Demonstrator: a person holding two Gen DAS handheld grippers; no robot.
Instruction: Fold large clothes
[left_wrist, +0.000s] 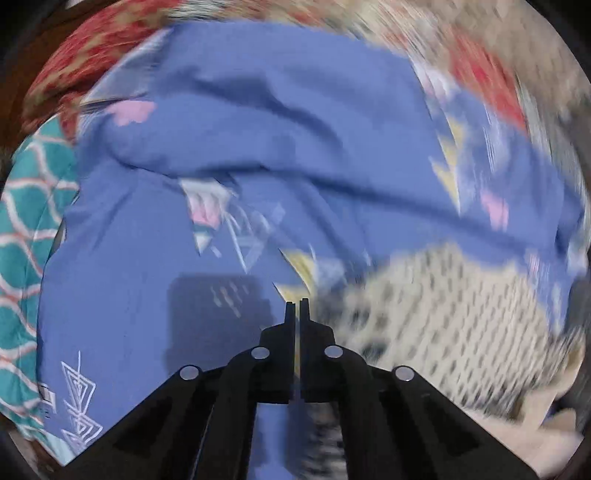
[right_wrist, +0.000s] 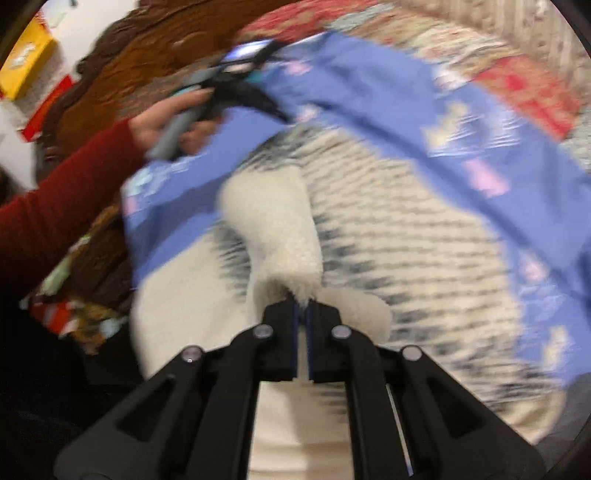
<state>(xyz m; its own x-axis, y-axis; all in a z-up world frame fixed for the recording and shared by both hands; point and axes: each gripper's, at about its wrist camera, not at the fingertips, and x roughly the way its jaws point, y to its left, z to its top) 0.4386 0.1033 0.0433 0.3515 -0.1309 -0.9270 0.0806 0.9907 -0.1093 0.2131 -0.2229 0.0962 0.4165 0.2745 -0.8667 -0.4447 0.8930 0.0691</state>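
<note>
A cream fleece garment with dark dashes (right_wrist: 406, 236) lies on a blue patterned sheet (left_wrist: 258, 122); it also shows at the right of the left wrist view (left_wrist: 443, 314). My right gripper (right_wrist: 303, 301) is shut on a plain cream fold of the garment (right_wrist: 273, 229) and lifts it. My left gripper (left_wrist: 297, 301) has its jaws together with nothing visible between them, over the sheet beside the garment's edge. In the right wrist view the left gripper (right_wrist: 280, 112) is held by a hand in a red sleeve at the garment's far edge. Both views are motion-blurred.
A red and beige patterned bedcover (right_wrist: 524, 85) lies under the blue sheet. A teal patterned cloth (left_wrist: 26, 236) is at the left. A brown blanket (right_wrist: 140, 62) and a yellow box (right_wrist: 26, 59) are at the far left.
</note>
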